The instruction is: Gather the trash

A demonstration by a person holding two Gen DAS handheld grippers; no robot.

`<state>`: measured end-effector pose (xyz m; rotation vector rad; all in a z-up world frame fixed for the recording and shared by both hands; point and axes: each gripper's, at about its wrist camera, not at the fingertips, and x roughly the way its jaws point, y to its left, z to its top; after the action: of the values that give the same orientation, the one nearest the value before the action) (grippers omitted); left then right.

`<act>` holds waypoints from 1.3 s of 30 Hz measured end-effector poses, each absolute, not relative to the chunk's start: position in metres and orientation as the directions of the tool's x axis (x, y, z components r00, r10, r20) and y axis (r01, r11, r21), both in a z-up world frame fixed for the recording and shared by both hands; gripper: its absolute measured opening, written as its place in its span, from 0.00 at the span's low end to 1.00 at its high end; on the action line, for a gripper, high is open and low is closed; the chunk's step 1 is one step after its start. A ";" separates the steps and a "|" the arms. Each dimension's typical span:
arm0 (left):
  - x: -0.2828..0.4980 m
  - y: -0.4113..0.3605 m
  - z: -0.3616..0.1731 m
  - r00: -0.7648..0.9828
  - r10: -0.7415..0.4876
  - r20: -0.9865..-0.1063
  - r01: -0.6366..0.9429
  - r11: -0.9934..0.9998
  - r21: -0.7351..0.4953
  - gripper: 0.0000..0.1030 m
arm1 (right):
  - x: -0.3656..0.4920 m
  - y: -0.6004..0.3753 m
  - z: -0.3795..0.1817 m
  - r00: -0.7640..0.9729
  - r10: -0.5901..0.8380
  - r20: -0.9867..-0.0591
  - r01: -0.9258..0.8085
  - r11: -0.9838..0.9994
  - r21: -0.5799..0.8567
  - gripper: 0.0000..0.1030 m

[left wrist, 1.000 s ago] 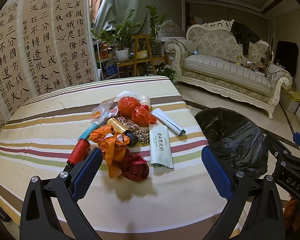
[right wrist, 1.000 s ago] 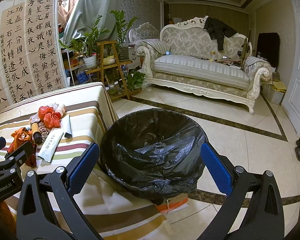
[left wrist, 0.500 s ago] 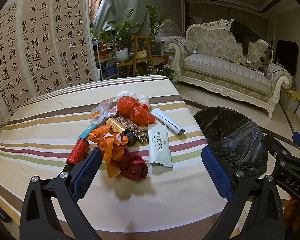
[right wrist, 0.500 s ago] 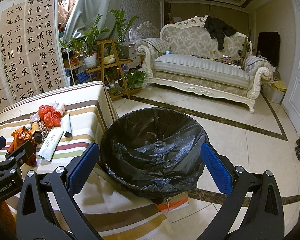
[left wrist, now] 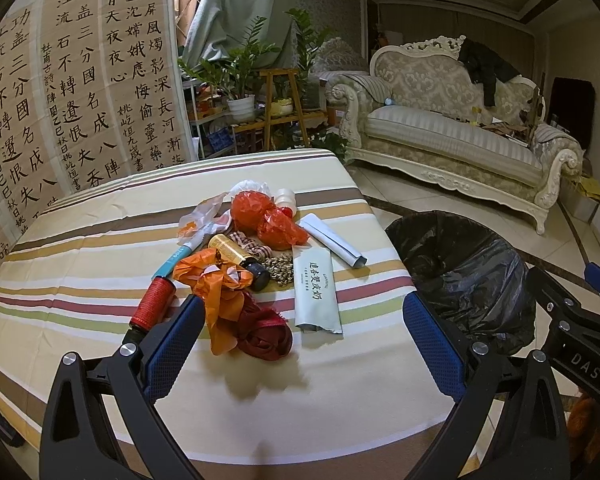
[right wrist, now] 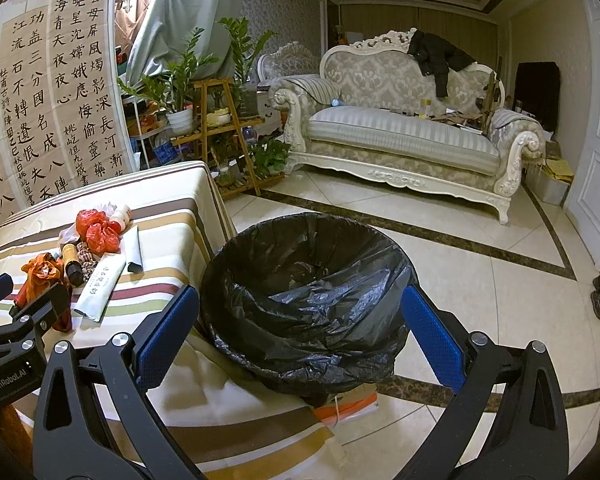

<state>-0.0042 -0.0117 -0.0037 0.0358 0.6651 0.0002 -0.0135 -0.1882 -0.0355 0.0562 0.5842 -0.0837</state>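
Note:
A heap of trash lies on the striped table [left wrist: 80,264]: a dark red crumpled cloth [left wrist: 265,334], orange plastic [left wrist: 216,284], red plastic bags [left wrist: 268,216], a pale green packet [left wrist: 315,294], a red spool [left wrist: 153,304], a gold bottle [left wrist: 236,254] and a rolled paper [left wrist: 332,240]. My left gripper [left wrist: 300,340] is open and empty, hovering just in front of the red cloth. My right gripper [right wrist: 298,332] is open and empty above the black-lined trash bin [right wrist: 312,296]. The heap also shows in the right wrist view [right wrist: 92,252].
The bin [left wrist: 464,276] stands on the tiled floor at the table's right edge. A white sofa [right wrist: 400,136] and a plant stand [right wrist: 216,128] are at the back. A calligraphy screen [left wrist: 60,92] stands behind the table.
My left gripper has crept slightly forward towards the trash heap. The right gripper has barely moved over the bin.

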 end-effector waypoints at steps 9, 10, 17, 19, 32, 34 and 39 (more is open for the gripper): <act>-0.004 -0.004 -0.006 0.772 -0.002 -0.636 0.016 1.000 0.017 0.94 | -0.018 -0.182 -0.048 0.817 -0.042 -0.574 0.077 0.996 0.038 0.96; -0.005 -0.001 -0.005 0.771 -0.004 -0.637 0.017 1.000 0.014 0.93 | -0.019 -0.180 -0.048 0.816 -0.039 -0.576 0.074 0.997 0.038 0.96; -0.009 0.026 -0.006 0.759 0.045 -0.649 -0.029 0.999 0.035 0.93 | -0.011 -0.164 -0.040 0.803 -0.009 -0.596 0.032 0.999 0.028 0.95; -0.010 0.035 -0.006 0.756 0.059 -0.652 -0.045 0.998 0.039 0.93 | -0.008 -0.159 -0.039 0.798 0.001 -0.602 0.018 0.999 0.026 0.94; -0.004 0.105 -0.013 0.708 0.148 -0.691 -0.164 0.986 0.044 0.71 | 0.008 -0.124 -0.037 0.772 0.055 -0.633 -0.067 0.998 0.005 0.83; -0.002 0.112 -0.017 0.696 0.149 -0.703 -0.170 0.985 0.040 0.71 | 0.011 -0.118 -0.037 0.768 0.062 -0.637 -0.079 0.997 0.003 0.83; 0.008 0.119 -0.024 0.675 0.143 -0.724 -0.164 0.985 0.042 0.67 | 0.017 -0.106 -0.037 0.757 0.085 -0.648 -0.110 0.994 0.001 0.82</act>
<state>0.0081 0.1191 -0.0237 -0.0275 0.8113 0.1731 0.0173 -0.1064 -0.0372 -0.0374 0.7038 0.1060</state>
